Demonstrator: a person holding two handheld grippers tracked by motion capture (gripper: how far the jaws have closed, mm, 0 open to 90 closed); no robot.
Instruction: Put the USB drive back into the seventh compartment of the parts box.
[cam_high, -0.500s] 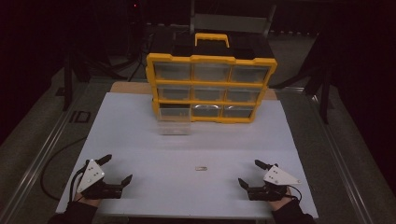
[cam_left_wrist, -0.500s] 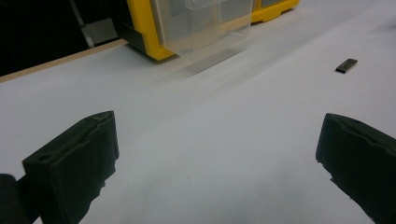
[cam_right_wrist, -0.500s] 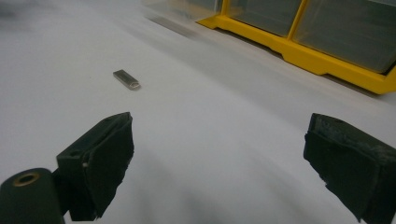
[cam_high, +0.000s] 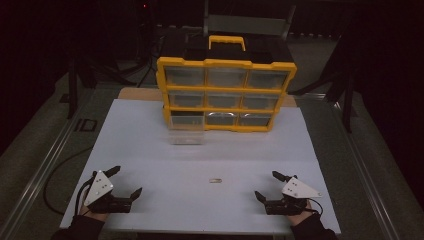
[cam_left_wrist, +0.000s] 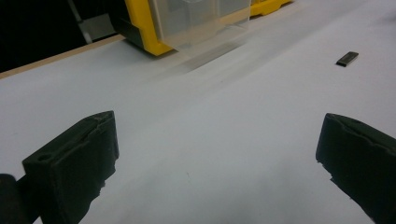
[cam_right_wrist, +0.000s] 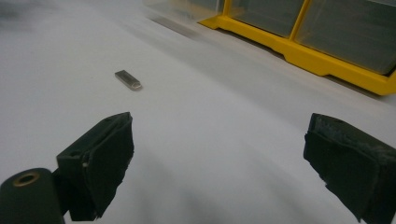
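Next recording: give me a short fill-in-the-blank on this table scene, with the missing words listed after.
1. The drawer cabinet has a frame coloured ____.
2. One clear drawer in the cabinet's ____ row is pulled out.
3. The small metal piece lies on the white table, ____ the left claw and the right claw.
4. Both claws have their jaws ____, with nothing in them.

Missing words: yellow; bottom; between; open

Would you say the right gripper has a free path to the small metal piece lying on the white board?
Probably yes. The right gripper stands open, the small metal piece lies flat on the bare white board between both grippers, and nothing sits between them; the yellow drawer cabinet is well behind.
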